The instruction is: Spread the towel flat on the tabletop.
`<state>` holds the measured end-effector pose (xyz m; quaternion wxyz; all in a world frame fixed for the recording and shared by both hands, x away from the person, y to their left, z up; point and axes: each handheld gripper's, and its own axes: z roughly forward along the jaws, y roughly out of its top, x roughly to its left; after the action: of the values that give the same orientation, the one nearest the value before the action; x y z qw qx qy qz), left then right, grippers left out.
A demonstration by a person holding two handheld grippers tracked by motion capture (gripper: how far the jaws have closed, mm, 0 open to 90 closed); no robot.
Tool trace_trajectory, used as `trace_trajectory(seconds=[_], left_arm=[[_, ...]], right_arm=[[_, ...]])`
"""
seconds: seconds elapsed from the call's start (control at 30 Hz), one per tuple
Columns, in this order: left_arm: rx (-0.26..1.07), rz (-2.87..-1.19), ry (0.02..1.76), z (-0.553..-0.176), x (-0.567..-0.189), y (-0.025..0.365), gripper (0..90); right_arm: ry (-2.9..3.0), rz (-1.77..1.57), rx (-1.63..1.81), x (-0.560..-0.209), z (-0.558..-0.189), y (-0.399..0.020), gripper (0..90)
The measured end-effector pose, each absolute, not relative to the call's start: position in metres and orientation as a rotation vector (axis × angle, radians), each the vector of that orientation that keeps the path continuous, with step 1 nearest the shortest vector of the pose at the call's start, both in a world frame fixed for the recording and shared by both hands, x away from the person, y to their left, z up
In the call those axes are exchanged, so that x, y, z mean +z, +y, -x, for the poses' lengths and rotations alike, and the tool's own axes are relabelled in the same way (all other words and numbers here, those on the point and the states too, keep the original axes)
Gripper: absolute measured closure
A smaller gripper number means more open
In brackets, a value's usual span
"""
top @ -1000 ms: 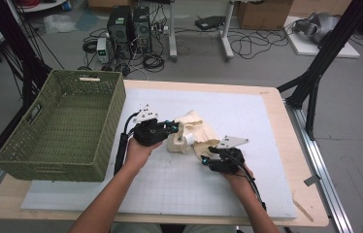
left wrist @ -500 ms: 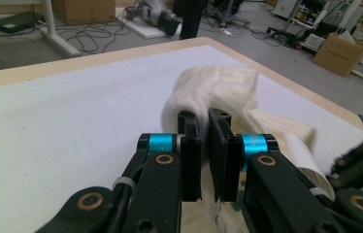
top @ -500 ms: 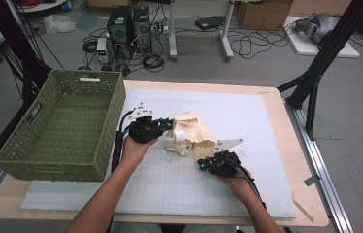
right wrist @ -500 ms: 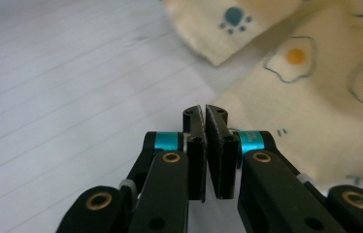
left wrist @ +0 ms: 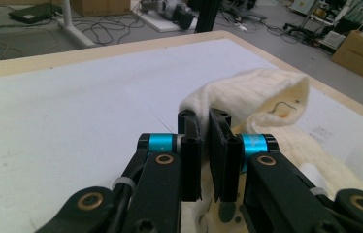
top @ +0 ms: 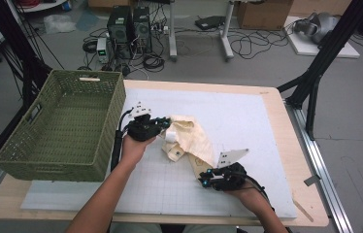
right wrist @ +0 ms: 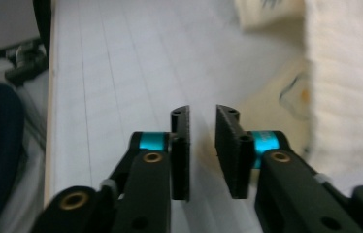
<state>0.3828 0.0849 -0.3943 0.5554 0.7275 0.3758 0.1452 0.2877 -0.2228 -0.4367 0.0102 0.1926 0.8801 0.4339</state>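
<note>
One cream cloth [top: 191,138] lies mid-tabletop [top: 267,121], right of one green basket [top: 63,131]. The left hand-held gripper [left wrist: 204,127] pinches its edge. The right hand-held gripper [right wrist: 203,121], just opening, holds nothing.

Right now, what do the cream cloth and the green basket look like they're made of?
Cream cloth: soft, matte knit or terry fabric, judging by its nubby surface and limp folds. Green basket: woven wicker or plastic, matte, with an open lattice weave; which one is unclear.
</note>
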Motion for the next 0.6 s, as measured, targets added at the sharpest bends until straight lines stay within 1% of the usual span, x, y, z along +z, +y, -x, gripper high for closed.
trace_trajectory(seconds=[0.03, 0.17, 0.23, 0.4, 0.5, 0.57, 0.6], left_arm=[[0.343, -1.721, 0.884, -0.383, -0.395, 0.083, 83.4], [0.338, -1.73, 0.882, -0.384, -0.397, 0.08, 83.4], [0.336, -1.734, 0.885, -0.385, -0.398, 0.079, 83.4], [0.334, -1.741, 0.877, -0.384, -0.398, 0.077, 83.3], [0.328, -1.746, 0.874, -0.384, -0.399, 0.076, 83.3], [0.326, -1.753, 0.869, -0.384, -0.399, 0.075, 83.3], [0.326, -1.752, 0.865, -0.383, -0.399, 0.074, 83.3]], right_arm=[[2.722, -0.601, 1.374, -0.433, -0.288, -0.223, 70.4], [2.538, -0.557, 1.39, -0.413, -0.284, -0.222, 63.4], [2.443, -0.548, 1.367, -0.406, -0.285, -0.219, 57.0], [2.337, -0.545, 1.283, -0.402, -0.295, -0.204, 50.7], [2.347, -0.533, 1.209, -0.406, -0.302, -0.195, 50.6], [2.335, -0.541, 1.092, -0.413, -0.31, -0.185, 55.4], [2.327, -0.551, 1.034, -0.417, -0.313, -0.182, 62.7]])
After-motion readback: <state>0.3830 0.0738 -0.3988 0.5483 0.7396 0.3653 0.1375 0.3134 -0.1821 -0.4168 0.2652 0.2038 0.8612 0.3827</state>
